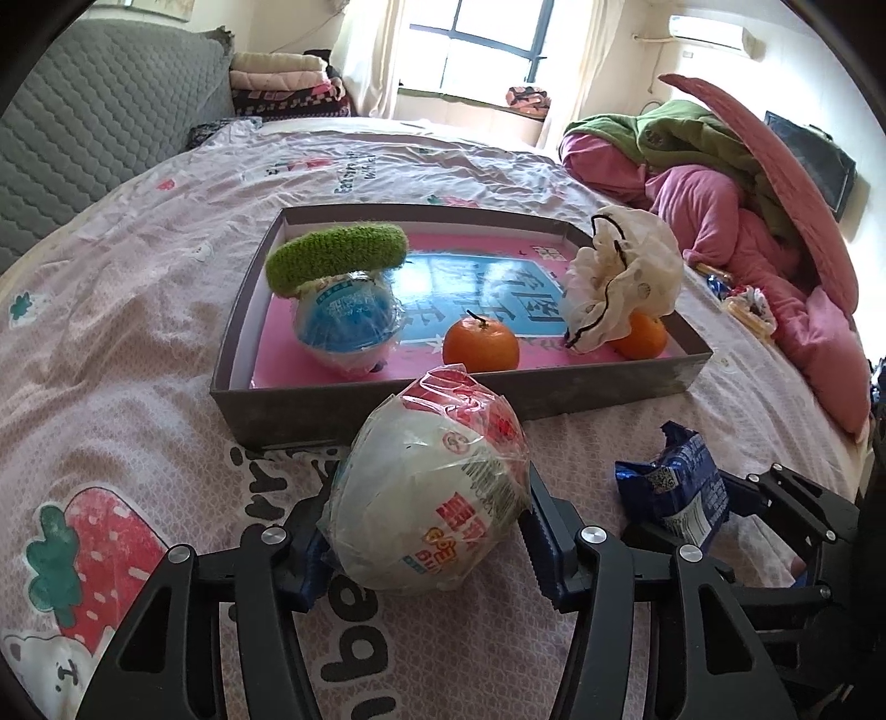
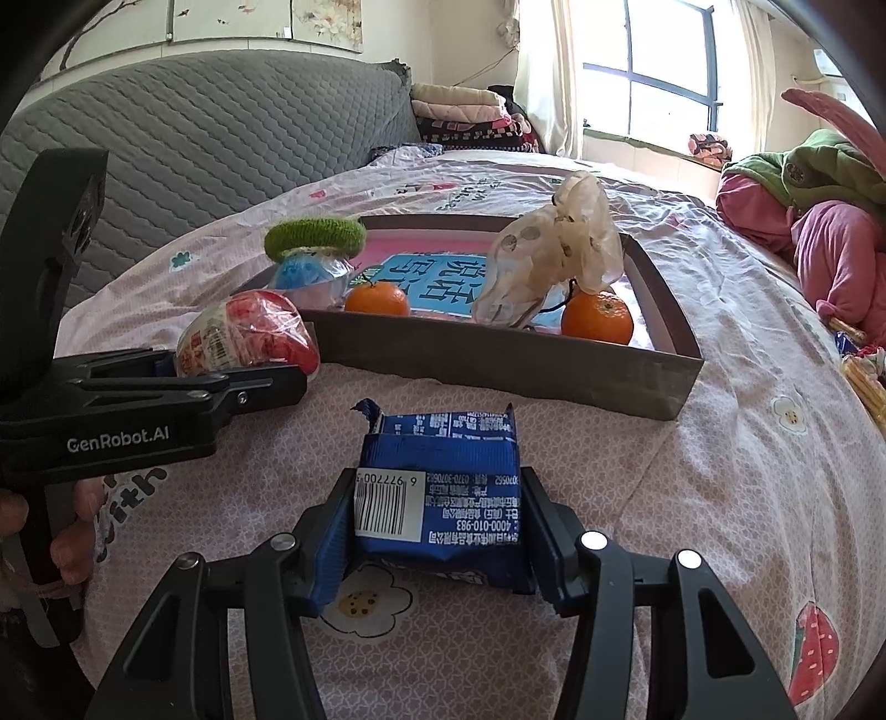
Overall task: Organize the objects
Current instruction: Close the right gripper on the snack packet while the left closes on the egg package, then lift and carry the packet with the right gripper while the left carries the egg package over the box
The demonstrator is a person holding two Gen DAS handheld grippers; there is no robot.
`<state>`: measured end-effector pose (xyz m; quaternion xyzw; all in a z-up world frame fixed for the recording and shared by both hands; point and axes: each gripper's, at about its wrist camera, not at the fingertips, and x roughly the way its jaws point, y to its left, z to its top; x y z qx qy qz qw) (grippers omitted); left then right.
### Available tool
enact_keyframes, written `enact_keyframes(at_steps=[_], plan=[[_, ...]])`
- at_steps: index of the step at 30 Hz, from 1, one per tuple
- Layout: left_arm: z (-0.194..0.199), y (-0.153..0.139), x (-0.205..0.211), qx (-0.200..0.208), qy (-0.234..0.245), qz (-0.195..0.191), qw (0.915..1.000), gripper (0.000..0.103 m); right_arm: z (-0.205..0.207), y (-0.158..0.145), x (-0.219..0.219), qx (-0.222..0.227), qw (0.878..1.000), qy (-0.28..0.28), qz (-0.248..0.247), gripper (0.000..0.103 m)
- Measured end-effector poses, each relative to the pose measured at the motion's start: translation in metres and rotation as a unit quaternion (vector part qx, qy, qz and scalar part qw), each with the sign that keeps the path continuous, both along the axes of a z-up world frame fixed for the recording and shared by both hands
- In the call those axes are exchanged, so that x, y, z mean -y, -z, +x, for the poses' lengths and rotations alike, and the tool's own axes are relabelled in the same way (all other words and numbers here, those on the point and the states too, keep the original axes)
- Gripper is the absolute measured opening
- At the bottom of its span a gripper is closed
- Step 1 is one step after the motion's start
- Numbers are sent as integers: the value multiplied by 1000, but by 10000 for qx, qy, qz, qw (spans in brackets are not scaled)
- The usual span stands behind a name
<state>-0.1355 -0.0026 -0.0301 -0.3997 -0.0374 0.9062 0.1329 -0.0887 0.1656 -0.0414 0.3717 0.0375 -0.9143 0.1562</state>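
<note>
Bright daylight from the window (image 1: 487, 41), blown out; fisheye edges vignetted.

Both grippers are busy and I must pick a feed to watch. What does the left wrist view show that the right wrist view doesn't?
Left wrist only: the left gripper closed on the red-and-white wrapped ball, seen head-on.

Right wrist only: the right gripper closed on the blue snack packet, barcode up, and the hand holding the other gripper.

Both: the grey tray with two oranges, the scrunchies and the blue-wrapped ball.
</note>
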Motion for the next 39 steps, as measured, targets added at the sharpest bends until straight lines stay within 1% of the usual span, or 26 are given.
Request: enact_keyframes(at_steps=[17, 27, 39], plan=[[14, -4, 1, -120, -4, 41, 9999, 59, 3, -11, -6, -191, 9997, 8, -150, 55], [26, -12, 0, -227, -22, 100, 9997, 59, 7, -21, -11, -393, 9990, 80, -176, 55], [44, -29, -3, -514, -110, 61, 9986, 59, 16, -37, -17, -782, 9967, 161, -165, 55]])
